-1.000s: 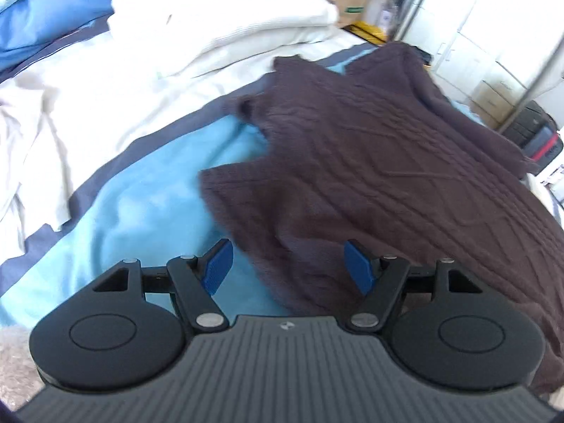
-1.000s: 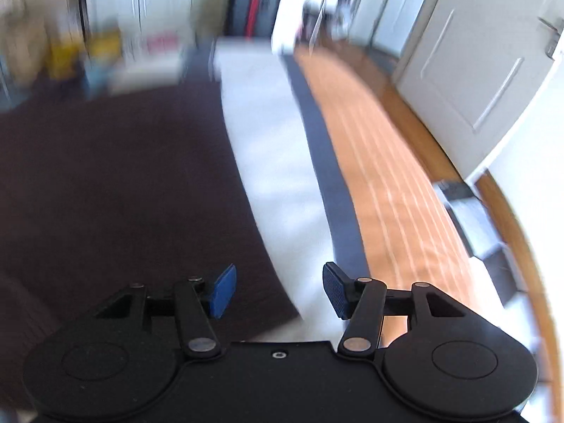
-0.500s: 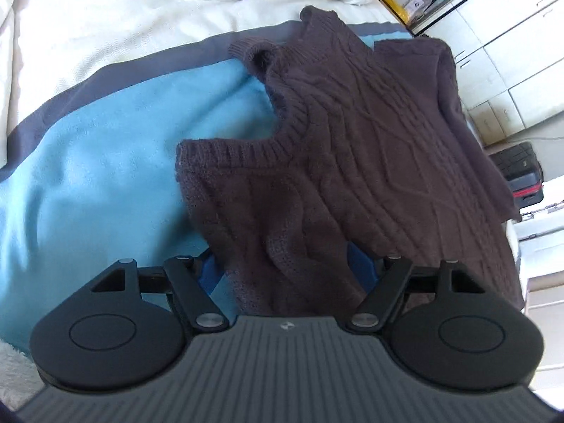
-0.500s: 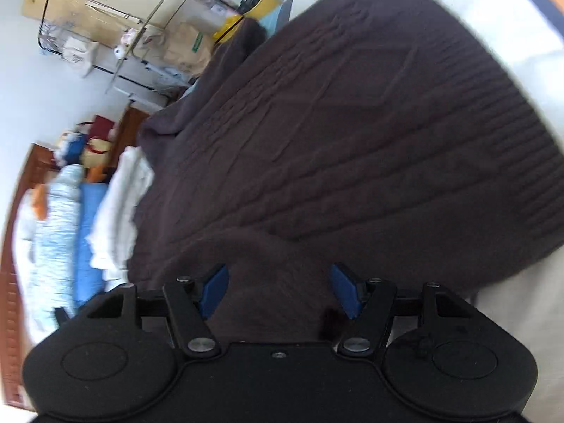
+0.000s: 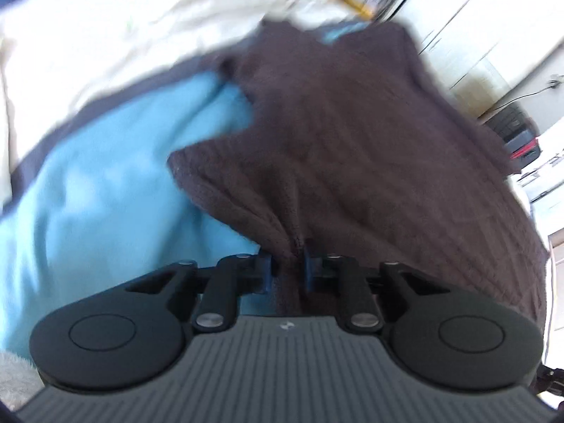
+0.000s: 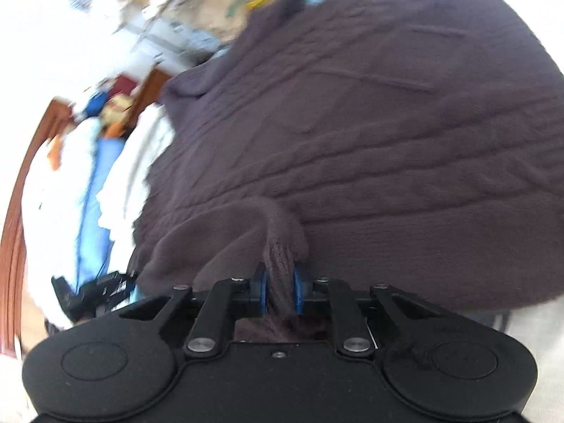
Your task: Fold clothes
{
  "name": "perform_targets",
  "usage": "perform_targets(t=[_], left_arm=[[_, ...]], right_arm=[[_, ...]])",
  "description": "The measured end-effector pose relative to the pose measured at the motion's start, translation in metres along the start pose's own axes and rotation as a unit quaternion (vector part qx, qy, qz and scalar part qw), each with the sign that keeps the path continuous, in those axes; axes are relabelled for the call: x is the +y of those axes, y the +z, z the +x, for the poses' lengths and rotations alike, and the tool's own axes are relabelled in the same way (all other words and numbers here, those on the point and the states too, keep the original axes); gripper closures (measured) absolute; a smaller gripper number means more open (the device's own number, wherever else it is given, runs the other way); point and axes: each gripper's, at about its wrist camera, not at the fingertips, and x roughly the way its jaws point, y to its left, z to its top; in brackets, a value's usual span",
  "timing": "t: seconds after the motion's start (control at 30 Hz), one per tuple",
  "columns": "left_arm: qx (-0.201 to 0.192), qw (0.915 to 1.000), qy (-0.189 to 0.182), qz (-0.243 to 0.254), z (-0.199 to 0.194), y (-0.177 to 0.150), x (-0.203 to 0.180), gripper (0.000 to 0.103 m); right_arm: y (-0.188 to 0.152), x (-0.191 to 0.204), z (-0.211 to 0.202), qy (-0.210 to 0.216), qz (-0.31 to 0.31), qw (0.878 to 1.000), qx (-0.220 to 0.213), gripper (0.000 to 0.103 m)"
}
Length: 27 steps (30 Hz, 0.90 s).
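- Presently: brown knit sweater [image 5: 370, 141] spread on the bed, extending away from both tools toward the far cupboards.
- Left gripper [image 5: 287, 271]: jaws just closed, pinching a gathered fold at the near shoulder edge.
- Right gripper [image 6: 280, 290]: jaws just closed, pinching the ribbed cuff.
- Open room: blue blanket [image 5: 105, 183] bare beside the sweater; white bedding [image 5: 105, 35] beyond.
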Motion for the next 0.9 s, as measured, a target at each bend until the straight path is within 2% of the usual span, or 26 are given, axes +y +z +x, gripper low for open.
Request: perform_targets(t=[0.13, 0.23, 0.3, 0.37, 0.43, 0.5, 0.53, 0.57, 0.6, 0.67, 0.73, 0.77, 0.87, 0.9], left_arm=[[-0.061, 0.9973, -0.022, 0.034, -0.023, -0.001, -0.015, 0.088], [-0.082, 0.9953, -0.019, 0.047, -0.025, 0.001, -0.021, 0.088], [-0.070, 0.9954, 0.002, 0.065, -0.010, 0.013, -0.028, 0.088], [-0.052, 0.9941, 0.011, 0.095, 0.005, 0.026, -0.039, 0.088], [-0.055, 0.9917, 0.015, 0.115, 0.012, 0.039, -0.044, 0.088], [-0.062, 0.9921, -0.006, 0.109, 0.021, 0.053, -0.043, 0.080], [-0.068, 0.9935, -0.016, 0.090, 0.028, 0.056, -0.038, 0.075], [-0.073, 0.9946, -0.026, 0.069, 0.035, 0.060, -0.031, 0.066], [-0.074, 0.9958, -0.023, 0.050, 0.042, 0.059, -0.025, 0.066], [-0.067, 0.9974, -0.018, 0.019, 0.055, 0.057, -0.012, 0.066], [-0.061, 0.9978, -0.027, 0.000, 0.058, 0.058, -0.005, 0.066], [-0.062, 0.9977, -0.030, -0.001, 0.057, 0.059, -0.004, 0.066], [-0.077, 0.9966, -0.018, 0.026, 0.050, 0.056, -0.013, 0.064], [-0.084, 0.9956, -0.008, 0.042, 0.048, 0.054, -0.017, 0.060]], right_arm=[[-0.004, 0.017, -0.020, 0.102, -0.024, 0.994, -0.018, 0.087], [0.003, 0.024, -0.025, 0.148, -0.024, 0.988, -0.021, 0.087], [0.018, 0.021, -0.024, 0.144, -0.022, 0.989, 0.006, 0.088], [0.039, 0.016, -0.026, 0.117, -0.028, 0.993, 0.014, 0.088], [0.063, 0.009, -0.024, 0.120, -0.005, 0.993, -0.003, 0.088], [0.081, -0.008, -0.027, 0.140, 0.040, 0.988, -0.042, 0.088], [0.088, -0.018, -0.028, 0.149, 0.063, 0.985, -0.063, 0.088], [0.095, -0.025, -0.024, 0.142, 0.081, 0.983, -0.085, 0.088], [0.101, -0.035, -0.023, 0.118, 0.095, 0.983, -0.107, 0.088], [0.105, -0.059, -0.020, 0.043, 0.122, 0.982, -0.137, 0.087], [0.101, -0.087, -0.014, -0.017, 0.148, 0.979, -0.139, 0.087], [0.098, -0.097, -0.008, -0.037, 0.160, 0.978, -0.125, 0.086], [0.092, -0.102, -0.013, -0.033, 0.184, 0.975, -0.119, 0.079], [0.090, -0.101, -0.018, -0.028, 0.190, 0.974, -0.122, 0.072]])
